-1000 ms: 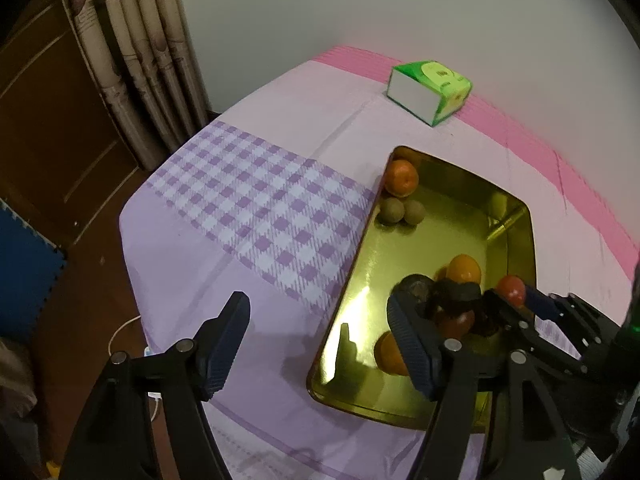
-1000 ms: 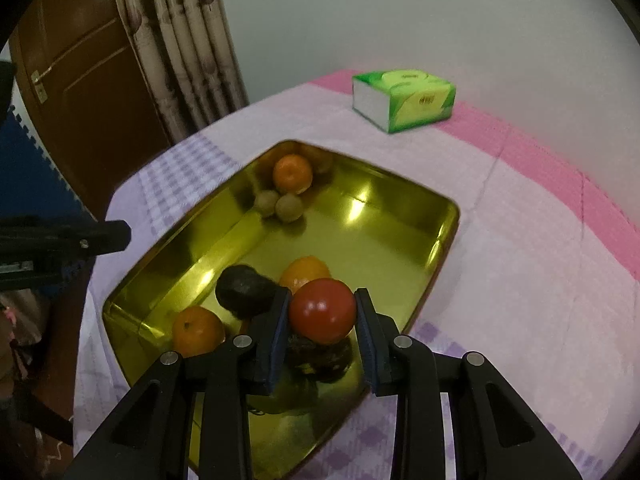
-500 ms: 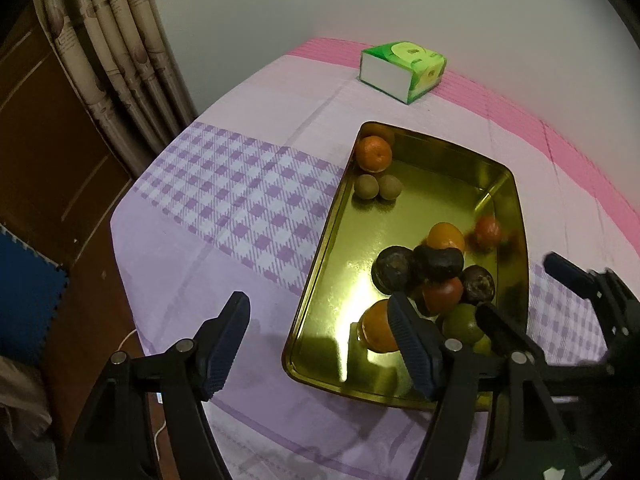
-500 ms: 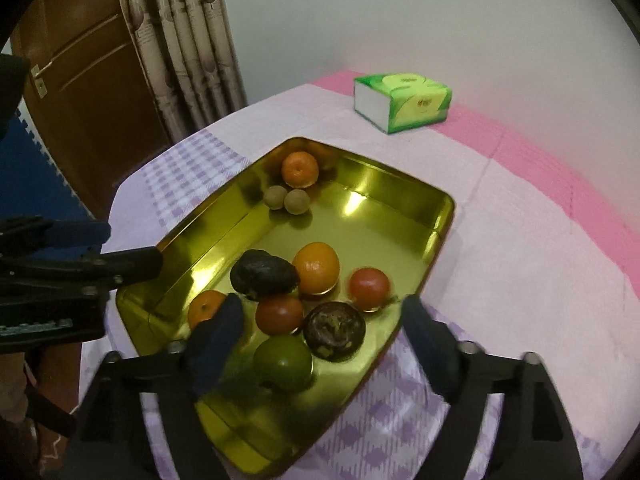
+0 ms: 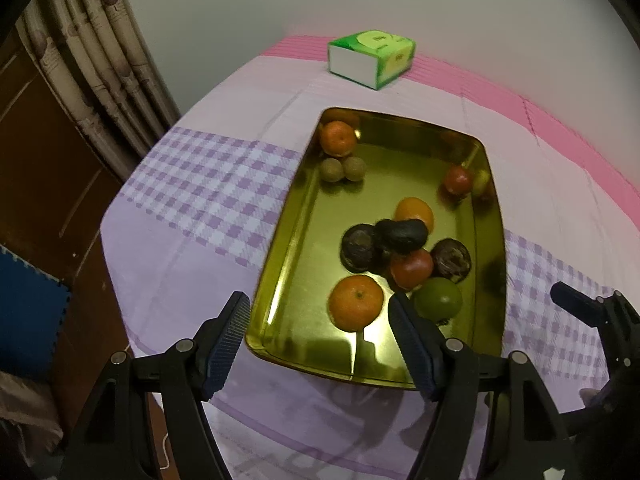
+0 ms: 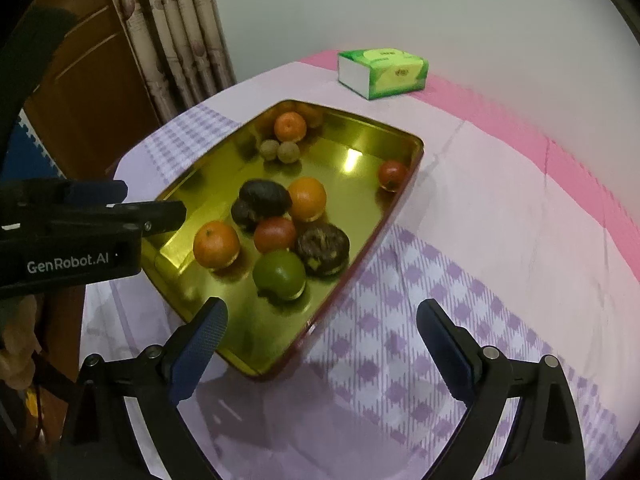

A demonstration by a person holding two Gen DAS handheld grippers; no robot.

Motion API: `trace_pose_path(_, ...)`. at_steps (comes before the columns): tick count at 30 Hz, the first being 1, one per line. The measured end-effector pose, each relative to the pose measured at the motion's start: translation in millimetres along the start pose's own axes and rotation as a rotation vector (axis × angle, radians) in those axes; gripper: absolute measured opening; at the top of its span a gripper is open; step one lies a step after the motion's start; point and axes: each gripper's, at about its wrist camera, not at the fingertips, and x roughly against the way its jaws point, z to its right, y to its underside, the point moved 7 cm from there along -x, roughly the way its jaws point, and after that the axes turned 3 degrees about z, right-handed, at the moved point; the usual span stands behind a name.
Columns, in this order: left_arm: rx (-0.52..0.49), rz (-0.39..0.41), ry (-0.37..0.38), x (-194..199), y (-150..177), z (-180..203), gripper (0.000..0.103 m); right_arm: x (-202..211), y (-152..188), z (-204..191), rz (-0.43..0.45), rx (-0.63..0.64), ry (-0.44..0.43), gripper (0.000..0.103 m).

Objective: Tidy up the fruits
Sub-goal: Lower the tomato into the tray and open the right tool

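Note:
A gold tray (image 5: pixel 288 240) (image 6: pixel 188 188) on the checked cloth holds several fruits: oranges (image 5: pixel 355 307) (image 6: pixel 216 244), a green fruit (image 5: pixel 438 303) (image 6: pixel 279 274), dark fruits (image 5: pixel 401 235) (image 6: pixel 264 197), red tomatoes (image 5: pixel 412 269) (image 6: pixel 274 234) and two small brown fruits (image 5: pixel 342 169) (image 6: pixel 280 151). One red tomato (image 5: pixel 457 179) (image 6: pixel 392 174) lies alone by the tray's right wall. My left gripper (image 5: pixel 320 344) is open and empty above the tray's near edge. My right gripper (image 6: pixel 320 344) is open and empty over the near right corner.
A green tissue box (image 5: pixel 370 58) (image 6: pixel 382 72) stands at the table's far side by the wall. Curtains (image 5: pixel 100 60) and a brown door are at the left, past the table's edge. The left gripper's body (image 6: pixel 72 232) shows in the right wrist view.
My right gripper opened and let go of the red tomato, which rolled to the tray's right wall. Both grippers pulled back and up from the tray.

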Motion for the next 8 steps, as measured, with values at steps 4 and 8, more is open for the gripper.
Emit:
trace_pose_path(4,-0.01,0.0,0.017,1.5,2.9,9.0,0.069,3.7,4.0,5.0,0.003,-0.009,0.005,0.095)
trace_pose_path(8,-0.018,-0.007,0.03,2.7,6.1,15.4,0.072,6.0,3.8,6.8,0.009,-0.01,0.01,0.095)
